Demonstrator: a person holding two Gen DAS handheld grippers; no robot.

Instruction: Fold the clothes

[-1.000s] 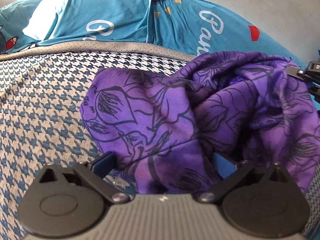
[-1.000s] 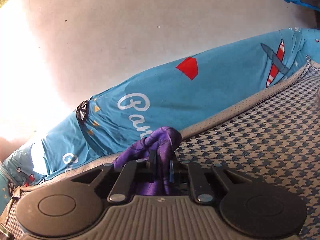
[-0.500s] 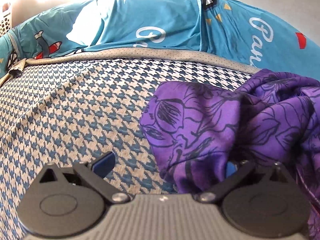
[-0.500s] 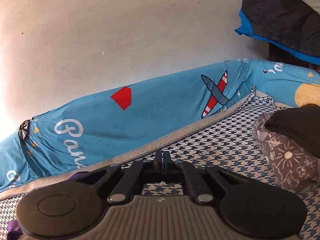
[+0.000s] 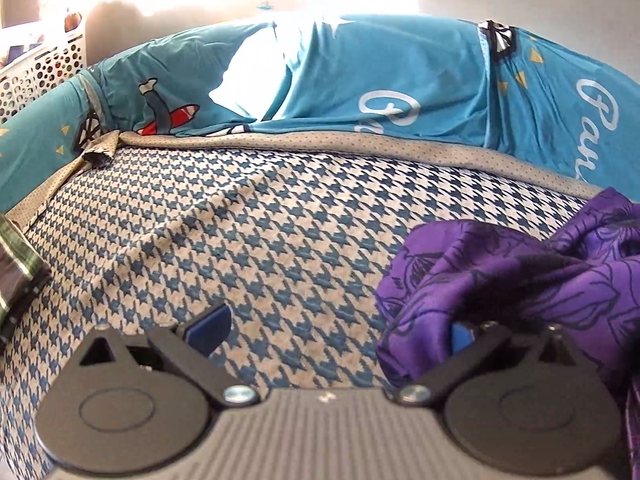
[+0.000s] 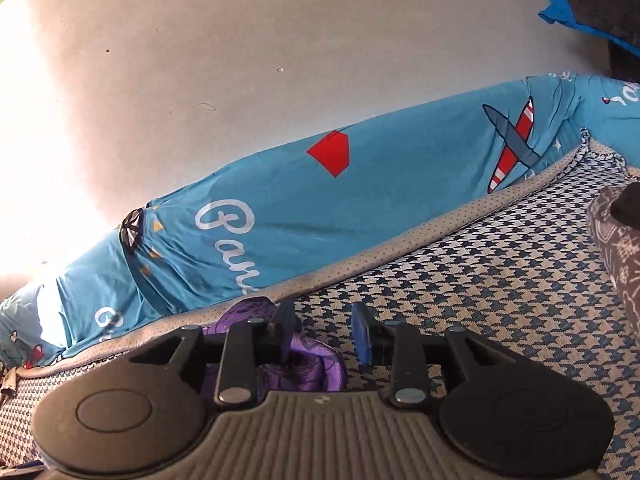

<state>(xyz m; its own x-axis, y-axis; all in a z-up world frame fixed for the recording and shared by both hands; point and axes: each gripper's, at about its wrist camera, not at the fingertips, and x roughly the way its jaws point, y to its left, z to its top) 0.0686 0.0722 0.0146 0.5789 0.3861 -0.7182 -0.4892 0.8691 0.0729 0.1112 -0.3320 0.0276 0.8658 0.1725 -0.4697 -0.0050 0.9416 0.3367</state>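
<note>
A crumpled purple garment with black flower outlines (image 5: 520, 280) lies on the blue-and-cream houndstooth bed cover (image 5: 260, 248) at the right of the left wrist view. My left gripper (image 5: 336, 328) is open; its right finger sits under the garment's edge and its left finger is over bare cover. In the right wrist view my right gripper (image 6: 324, 332) is open and empty, with a bit of the purple garment (image 6: 308, 364) beside and below its left finger.
A teal printed bolster (image 5: 360, 92) runs along the bed's far edge against a pale wall (image 6: 280, 40). A white perforated basket (image 5: 40, 68) stands at far left. A grey patterned cloth bundle (image 6: 620, 256) lies at right.
My left gripper has slid left, so the purple garment now sits at its right side. My right gripper has let go of the garment and opened, swinging right then back.
</note>
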